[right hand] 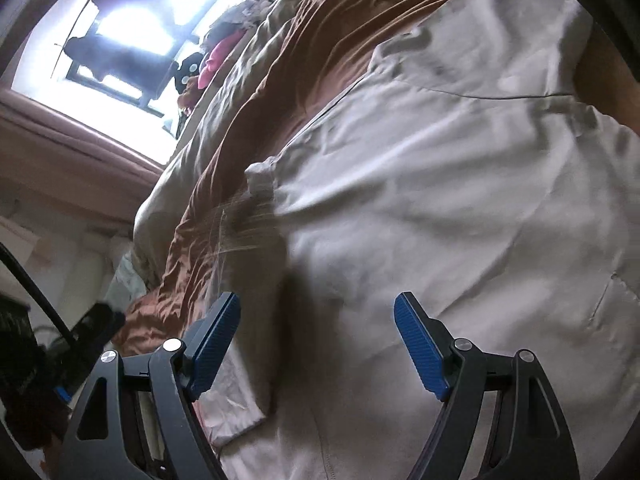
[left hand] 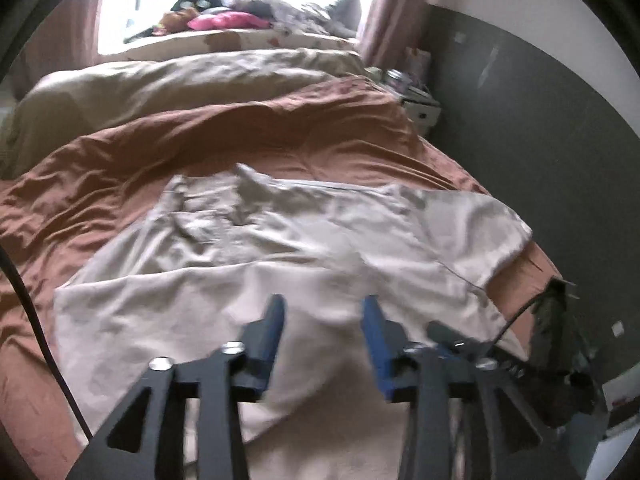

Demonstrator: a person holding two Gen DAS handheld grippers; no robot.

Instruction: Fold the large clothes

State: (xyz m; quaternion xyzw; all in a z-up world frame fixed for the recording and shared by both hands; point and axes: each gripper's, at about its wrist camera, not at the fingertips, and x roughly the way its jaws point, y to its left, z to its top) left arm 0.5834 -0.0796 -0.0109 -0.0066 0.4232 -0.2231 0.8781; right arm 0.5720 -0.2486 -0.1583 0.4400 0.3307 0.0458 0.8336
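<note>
A large pale beige garment (left hand: 280,248) lies spread and wrinkled on the brown bedspread (left hand: 120,160), one sleeve reaching to the right edge of the bed. My left gripper (left hand: 324,308) is open just above the garment's near part, its blue pads apart with nothing between them. The right gripper shows at the lower right of the left wrist view (left hand: 560,340). In the right wrist view the garment (right hand: 440,200) fills most of the frame. My right gripper (right hand: 318,312) is wide open just above the cloth, near its left edge, with nothing between the pads.
A cream duvet (left hand: 180,80) lies beyond the brown bedspread. Pillows, a pink cushion (left hand: 224,20) and soft toys sit under the bright window. A nightstand with a jar (left hand: 400,80) stands at the bed's right, beside a grey wall. A black cable (left hand: 24,300) hangs at left.
</note>
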